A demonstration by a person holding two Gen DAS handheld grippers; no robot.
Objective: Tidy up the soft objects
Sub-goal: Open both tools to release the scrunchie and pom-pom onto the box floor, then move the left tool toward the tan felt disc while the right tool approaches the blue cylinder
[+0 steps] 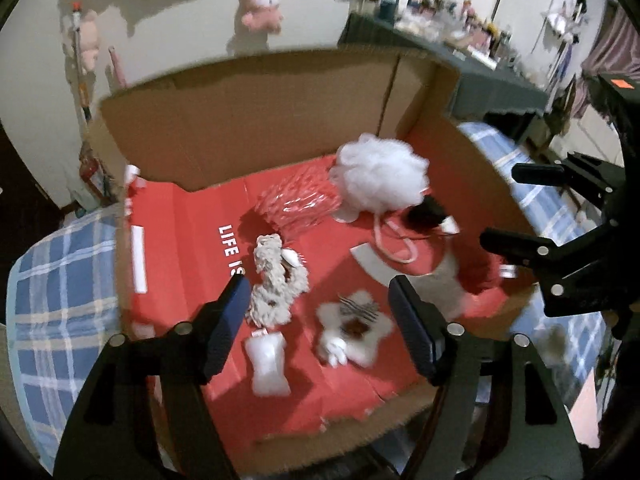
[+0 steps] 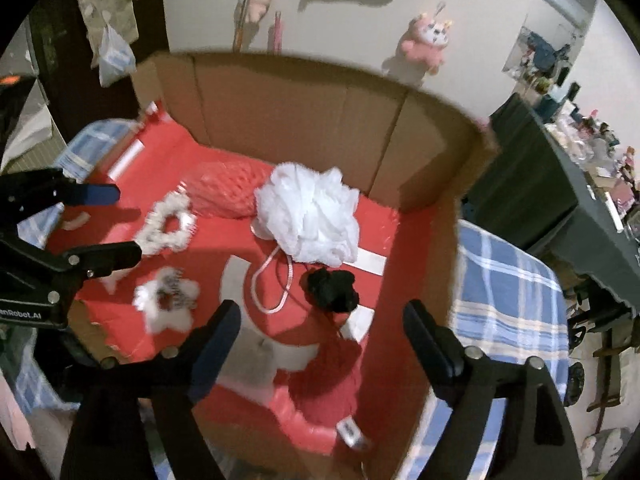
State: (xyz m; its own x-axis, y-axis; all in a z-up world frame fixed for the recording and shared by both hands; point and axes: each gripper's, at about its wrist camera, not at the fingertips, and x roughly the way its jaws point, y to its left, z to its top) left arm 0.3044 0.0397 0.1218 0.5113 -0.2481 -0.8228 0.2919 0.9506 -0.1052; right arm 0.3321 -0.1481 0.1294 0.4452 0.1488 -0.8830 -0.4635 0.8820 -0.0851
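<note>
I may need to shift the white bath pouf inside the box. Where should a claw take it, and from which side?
Take the white bath pouf by its puffy mesh body, coming down from above: it stands taller than its neighbours and squashes easily. The right claw, open and empty, looks closest. Its pink cord loop lies flat on the red box floor, so it is probably harder to pinch.

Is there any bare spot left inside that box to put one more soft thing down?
Yes: bare red floor between the left wall and the cream scrunchie, around the white lettering. The middle and right are crowded: white bath pouf, pink mesh, black scrunchie, fluffy flower piece.
</note>
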